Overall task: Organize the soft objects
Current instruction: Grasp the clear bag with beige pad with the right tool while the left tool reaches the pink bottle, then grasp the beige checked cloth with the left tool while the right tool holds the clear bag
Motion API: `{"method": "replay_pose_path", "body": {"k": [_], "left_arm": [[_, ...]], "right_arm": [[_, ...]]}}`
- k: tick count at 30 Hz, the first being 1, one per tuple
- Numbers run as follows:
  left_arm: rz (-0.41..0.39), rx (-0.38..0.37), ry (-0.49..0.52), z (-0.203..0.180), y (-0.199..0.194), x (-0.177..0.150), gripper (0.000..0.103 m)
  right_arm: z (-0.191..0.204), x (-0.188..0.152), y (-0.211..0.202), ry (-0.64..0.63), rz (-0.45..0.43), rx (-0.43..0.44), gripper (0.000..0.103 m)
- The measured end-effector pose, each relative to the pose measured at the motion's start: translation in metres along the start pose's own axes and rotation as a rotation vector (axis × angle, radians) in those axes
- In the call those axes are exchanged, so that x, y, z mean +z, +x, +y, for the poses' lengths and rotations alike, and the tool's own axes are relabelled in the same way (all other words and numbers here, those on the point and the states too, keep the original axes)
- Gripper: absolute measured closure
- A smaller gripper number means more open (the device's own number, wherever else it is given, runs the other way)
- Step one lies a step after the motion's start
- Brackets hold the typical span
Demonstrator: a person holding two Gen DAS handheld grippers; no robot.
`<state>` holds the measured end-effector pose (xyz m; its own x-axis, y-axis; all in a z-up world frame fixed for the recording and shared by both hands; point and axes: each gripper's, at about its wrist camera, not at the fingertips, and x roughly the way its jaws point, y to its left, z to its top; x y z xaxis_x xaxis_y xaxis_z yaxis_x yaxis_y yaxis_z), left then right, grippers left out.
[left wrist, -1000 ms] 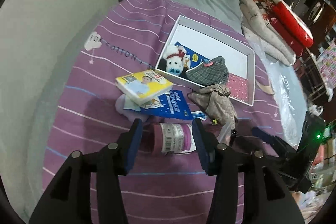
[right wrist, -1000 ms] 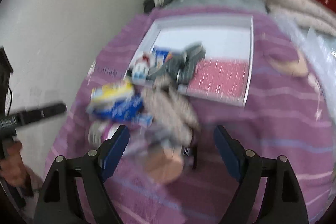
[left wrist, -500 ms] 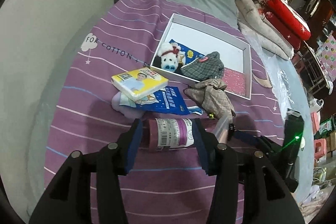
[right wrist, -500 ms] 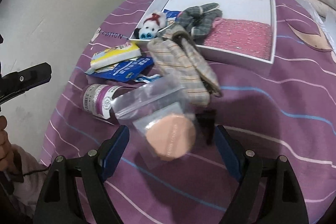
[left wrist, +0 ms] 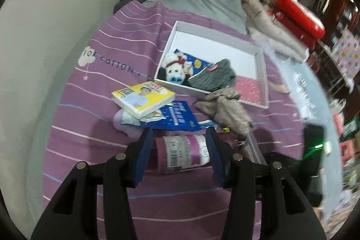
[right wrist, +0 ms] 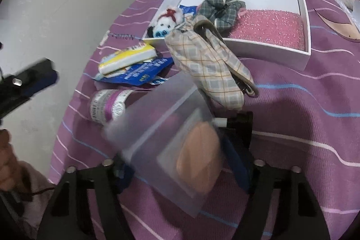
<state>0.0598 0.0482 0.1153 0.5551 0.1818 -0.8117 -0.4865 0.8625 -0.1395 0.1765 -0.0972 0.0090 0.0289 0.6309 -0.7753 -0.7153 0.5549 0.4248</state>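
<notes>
The far half of the box (left wrist: 261, 73) is left bare, and bare bedspread (left wrist: 108, 64) is seen to its left. Its near wall is crowded: a plaid pouch (right wrist: 209, 66) is draped against it, with a yellow pack (left wrist: 144, 98), a blue packet (left wrist: 177, 118) and a roll (left wrist: 184, 152) bunched just beyond. Inside, near the front, room is taken by a plush (left wrist: 174, 70), a grey cloth (left wrist: 213, 79) and a pink pad (right wrist: 267, 28).
</notes>
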Motion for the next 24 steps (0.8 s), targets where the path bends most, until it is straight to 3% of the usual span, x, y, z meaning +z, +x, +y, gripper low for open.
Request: {"method": "replay_pose_path", "body": {"k": [5,10,11,21,24], "left_arm": [[-0.013,-0.014,0.058,-0.012,0.008,-0.005,0.053],[0.026,-0.066,0.046,-0.015,0.020,-0.009,0.053],[0.031,-0.069,0.048,-0.016,0.022,-0.010,0.053],[0.004,-0.179,0.042,-0.024,0.031,-0.014,0.053],[-0.023,-0.180,0.074,-0.030,0.029,-0.015,0.052]], "right_arm": [[-0.001,-0.001,-0.010,0.011,-0.019,-0.020,0.056],[-0.007,-0.003,-0.020,0.036,-0.037,-0.024,0.091],[-0.009,-0.003,-0.021,0.040,-0.039,-0.032,0.094],[-0.026,-0.005,-0.037,0.140,-0.100,0.022,0.098],[-0.030,-0.006,-0.041,0.153,-0.109,0.045,0.098]]}}
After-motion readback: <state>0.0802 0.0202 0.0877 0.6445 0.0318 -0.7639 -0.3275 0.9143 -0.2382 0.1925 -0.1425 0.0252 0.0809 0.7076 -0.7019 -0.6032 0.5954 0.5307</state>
